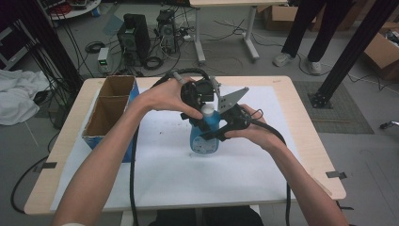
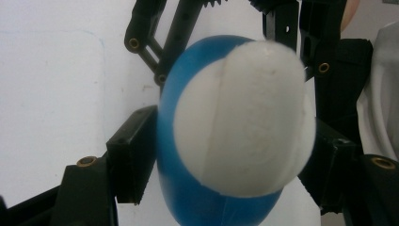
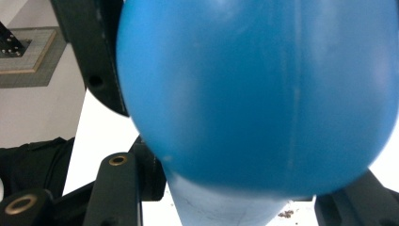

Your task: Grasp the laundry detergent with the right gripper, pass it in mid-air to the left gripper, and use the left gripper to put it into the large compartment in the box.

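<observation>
Both tools meet at one blue plastic bottle with a white round cap [image 1: 205,133], which stands upright on the white sheet [image 1: 164,174] near the middle of the table [image 1: 310,136]. The right tool [image 1: 220,132] holds the bottle's blue body from the right side; its black jaws are closed on it, and in the right gripper view the blue body [image 3: 263,94] sits between them, very close to the camera. The left tool [image 1: 201,113] comes from above at the top of the bottle. In the left gripper view the white cap [image 2: 244,117] lies between its two jaws, which stand narrow on each side of the bottle's neck and shoulder; if the pads already press on it I cannot tell. The grey three-cornered plate [image 1: 231,100] of one tool rises just right of the cap. An open cardboard box with a blue outside [image 1: 109,110] stands on the left part of the table, well apart from the bottle. Behind the table, on the grey floor [image 1: 282,70], there are computer cases [image 1: 134,37] and many black cables.
</observation>
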A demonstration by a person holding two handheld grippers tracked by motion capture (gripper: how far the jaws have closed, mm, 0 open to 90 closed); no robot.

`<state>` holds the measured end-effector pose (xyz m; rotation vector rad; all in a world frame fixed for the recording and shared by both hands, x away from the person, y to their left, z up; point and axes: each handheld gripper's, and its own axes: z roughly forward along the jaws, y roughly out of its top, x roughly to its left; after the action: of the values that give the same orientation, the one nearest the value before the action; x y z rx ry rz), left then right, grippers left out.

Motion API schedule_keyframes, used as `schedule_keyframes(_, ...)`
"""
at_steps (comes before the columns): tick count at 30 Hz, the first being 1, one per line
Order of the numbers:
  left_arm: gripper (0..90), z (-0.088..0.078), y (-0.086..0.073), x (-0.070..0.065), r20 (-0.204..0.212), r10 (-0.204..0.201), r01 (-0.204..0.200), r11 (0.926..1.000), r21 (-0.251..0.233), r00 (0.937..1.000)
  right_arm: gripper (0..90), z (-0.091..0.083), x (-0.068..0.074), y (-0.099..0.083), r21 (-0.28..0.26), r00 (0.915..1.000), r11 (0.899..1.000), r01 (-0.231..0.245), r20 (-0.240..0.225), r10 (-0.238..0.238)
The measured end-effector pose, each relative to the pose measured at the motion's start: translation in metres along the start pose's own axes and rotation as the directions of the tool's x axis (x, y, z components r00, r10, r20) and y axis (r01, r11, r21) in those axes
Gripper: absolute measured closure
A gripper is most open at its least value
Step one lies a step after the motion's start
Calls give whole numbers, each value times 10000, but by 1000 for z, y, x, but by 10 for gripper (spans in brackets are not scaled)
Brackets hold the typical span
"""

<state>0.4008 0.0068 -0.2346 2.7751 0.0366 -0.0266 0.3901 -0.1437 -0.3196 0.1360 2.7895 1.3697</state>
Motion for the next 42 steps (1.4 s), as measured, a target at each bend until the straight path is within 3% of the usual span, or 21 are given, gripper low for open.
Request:
schedule_keyframes(18, 369, 4, 0, -2, -3, -62, 62, 9999, 92, 10000, 456, 2, 1, 0, -7, 10000, 10000, -32, -65, 31)
schedule_keyframes(30, 375, 4, 0, -3, 116, -365, 363, 9993, 134, 9993, 453, 3, 1, -1, -108, 9996, 9999, -39, -293, 36)
schedule_keyframes(42, 376, 9, 1, -4, -47, -249, 251, 9992, 310, 9997, 446, 7, 0, -8, -334, 9994, 9994, -58, -330, 47)
